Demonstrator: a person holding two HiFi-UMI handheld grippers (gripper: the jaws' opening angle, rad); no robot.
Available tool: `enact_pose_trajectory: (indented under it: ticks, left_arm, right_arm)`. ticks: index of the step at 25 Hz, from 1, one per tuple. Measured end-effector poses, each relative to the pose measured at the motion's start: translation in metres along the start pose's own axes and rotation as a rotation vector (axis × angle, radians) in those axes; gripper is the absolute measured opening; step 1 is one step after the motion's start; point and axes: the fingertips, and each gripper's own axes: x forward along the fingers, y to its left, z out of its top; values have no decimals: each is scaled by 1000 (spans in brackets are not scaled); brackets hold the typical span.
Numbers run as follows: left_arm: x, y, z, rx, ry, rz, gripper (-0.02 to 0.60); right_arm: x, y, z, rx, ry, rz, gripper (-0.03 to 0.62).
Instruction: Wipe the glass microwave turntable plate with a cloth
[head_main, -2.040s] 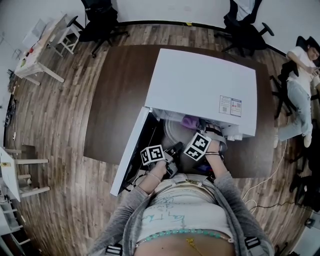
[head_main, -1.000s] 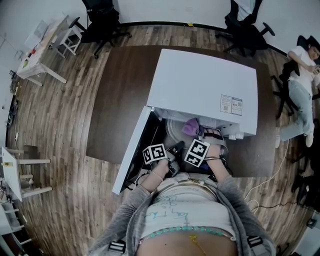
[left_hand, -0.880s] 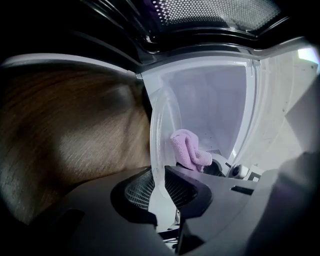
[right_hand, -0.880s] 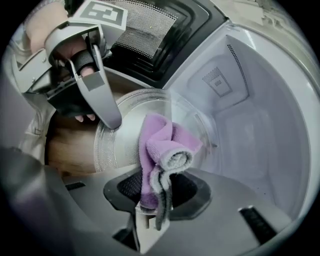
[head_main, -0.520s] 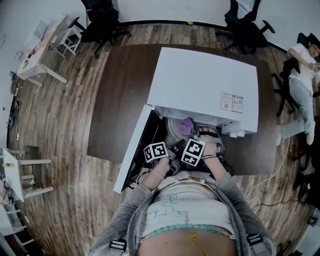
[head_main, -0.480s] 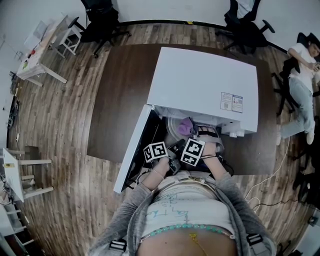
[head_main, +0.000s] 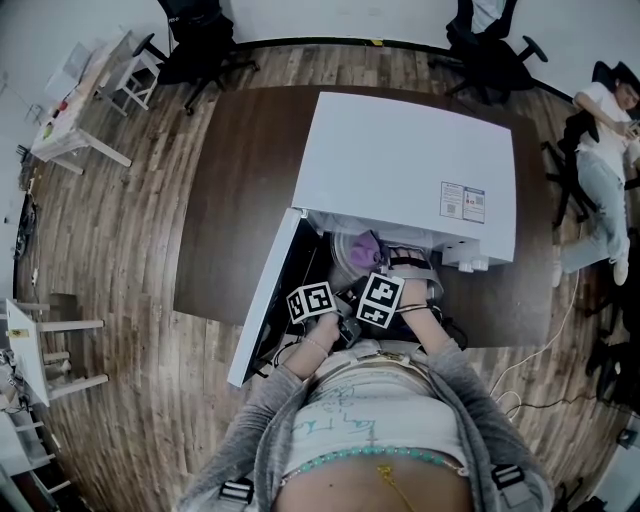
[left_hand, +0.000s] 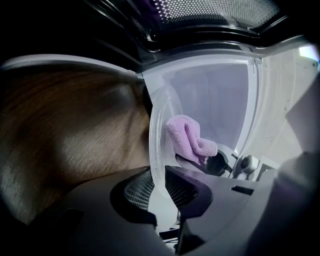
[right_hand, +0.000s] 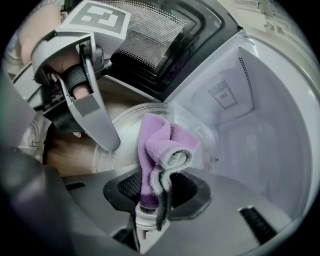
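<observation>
The clear glass turntable plate (left_hand: 161, 125) stands tilted at the mouth of the white microwave (head_main: 405, 170). My left gripper (left_hand: 159, 187) is shut on the plate's lower rim, one pad on each face. My right gripper (right_hand: 154, 192) is shut on a folded purple cloth (right_hand: 159, 145), which presses against the plate's face (right_hand: 127, 131). The right gripper view also shows the left gripper's finger (right_hand: 95, 120) lying on the plate's left edge. In the head view both marker cubes sit close together before the oven opening, with the cloth (head_main: 364, 248) just beyond them.
The microwave door (head_main: 262, 300) hangs open to the left, its mesh window (right_hand: 150, 40) close above the plate. The bare white cavity wall (right_hand: 250, 125) lies behind. The oven stands on a dark brown table (head_main: 235, 190). Office chairs (head_main: 200, 45) and a seated person (head_main: 600, 150) are around it.
My right gripper and the purple cloth have slid a little to the left across the plate. The left gripper and the plate have stayed put.
</observation>
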Motion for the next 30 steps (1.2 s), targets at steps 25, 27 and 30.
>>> enact_pose_trajectory:
  ticks: [25, 27, 30]
  left_arm:
    - [0, 0, 1, 13, 6, 1, 61]
    - [-1, -1, 0, 13, 7, -1, 61]
    - [-1, -1, 0, 14, 9, -3, 61]
  right_arm:
    - [17, -37, 24, 30, -67, -54, 124]
    - [18, -43, 23, 55, -72, -56, 124]
    - [20, -54, 17, 92, -62, -66, 124]
